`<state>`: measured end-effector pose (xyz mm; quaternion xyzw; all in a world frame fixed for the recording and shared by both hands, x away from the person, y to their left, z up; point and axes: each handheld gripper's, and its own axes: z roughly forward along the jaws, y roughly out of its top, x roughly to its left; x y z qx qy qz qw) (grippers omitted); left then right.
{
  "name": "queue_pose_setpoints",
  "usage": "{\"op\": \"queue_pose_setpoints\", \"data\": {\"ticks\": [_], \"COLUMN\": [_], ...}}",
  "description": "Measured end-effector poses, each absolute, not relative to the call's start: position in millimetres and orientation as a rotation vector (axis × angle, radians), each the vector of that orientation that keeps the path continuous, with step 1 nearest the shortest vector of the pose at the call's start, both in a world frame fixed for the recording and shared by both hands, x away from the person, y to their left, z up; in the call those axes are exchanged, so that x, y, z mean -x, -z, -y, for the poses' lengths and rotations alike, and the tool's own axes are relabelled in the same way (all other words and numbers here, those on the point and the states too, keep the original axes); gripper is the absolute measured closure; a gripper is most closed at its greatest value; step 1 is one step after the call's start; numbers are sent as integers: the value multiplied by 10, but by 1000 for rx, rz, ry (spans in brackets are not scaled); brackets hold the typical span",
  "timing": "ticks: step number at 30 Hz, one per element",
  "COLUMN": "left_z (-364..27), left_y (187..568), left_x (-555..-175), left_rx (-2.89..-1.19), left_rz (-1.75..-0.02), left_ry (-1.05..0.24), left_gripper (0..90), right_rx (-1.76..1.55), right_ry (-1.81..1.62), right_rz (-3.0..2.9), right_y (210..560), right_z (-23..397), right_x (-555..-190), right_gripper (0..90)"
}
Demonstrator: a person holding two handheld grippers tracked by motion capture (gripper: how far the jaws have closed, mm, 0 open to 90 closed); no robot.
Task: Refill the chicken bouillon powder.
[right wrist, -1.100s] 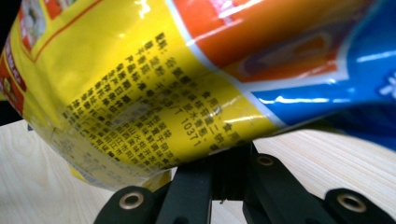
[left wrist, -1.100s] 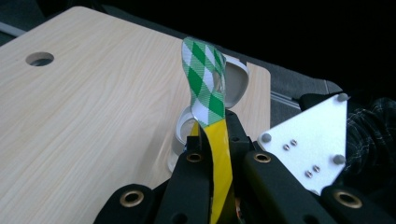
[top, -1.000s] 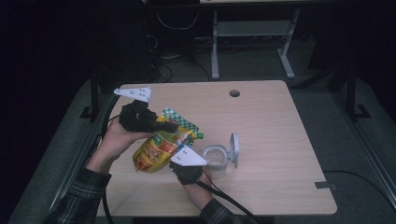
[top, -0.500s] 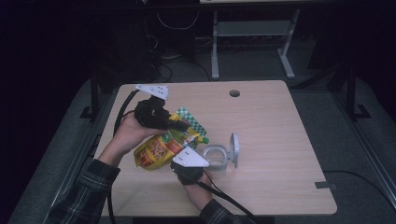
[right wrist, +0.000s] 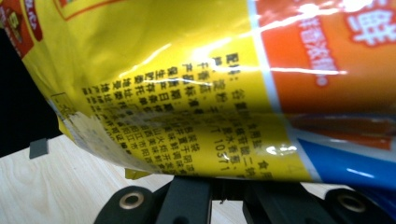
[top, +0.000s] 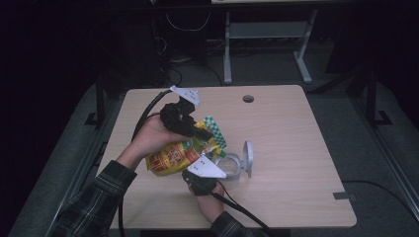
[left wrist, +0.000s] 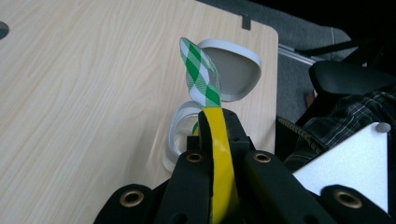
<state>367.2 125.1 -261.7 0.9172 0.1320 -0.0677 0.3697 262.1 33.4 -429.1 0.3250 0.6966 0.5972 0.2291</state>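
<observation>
A yellow and orange snack bag (top: 173,158) hangs tilted between both grippers, above the table (top: 296,148). My left gripper (top: 196,131) is shut on the bag's top edge (left wrist: 219,140), with a green checked flap (left wrist: 201,77) sticking out past the jaws. My right gripper (top: 197,174) sits under the bag's lower end, where the printed bag (right wrist: 187,93) covers its jaw tips (right wrist: 224,179); it looks shut on the bottom edge. A white round container (top: 230,165) stands just right of the bag, its hinged lid (top: 248,158) open. Its rim (left wrist: 175,135) lies just beyond the left jaws.
A cable hole (top: 248,98) is in the tabletop near the far edge. A small grey tape mark (top: 343,195) sits near the front right corner. Black cables trail from both grippers over the front and left edges. A metal desk frame (top: 267,34) stands behind the table.
The left hand has carried the bag's top to the right, toward the open container, and the bag has swung with it. The right gripper has stayed put.
</observation>
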Motion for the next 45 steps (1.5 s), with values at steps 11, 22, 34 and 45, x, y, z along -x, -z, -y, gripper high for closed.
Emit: {"op": "queue_pose_setpoints", "data": {"ticks": [11,22,34,45], "left_z": [-1089,-952,-838,-750], "left_y": [2617,2621,2642,2672], "left_x": [-3717,-3734,-3774,-3784], "left_rx": [-2432,-2506,-2568,-2598], "left_rz": [-313,-321,-327,-330], "left_ry": [192,202,222,240], "left_gripper": [900,900,900,900], "right_rx": [-916,-923,-919,-909], "right_ry": [-1671,-1715,-1735,-1746], "right_rz": [-1881,-1835,-1830,-1822], "right_y": [4301,4311,4300,4288], "right_z": [-342,-373,-375,-390], "right_x": [-2633,-2613,-2612,-2604], "right_gripper": [900,900,900,900]}}
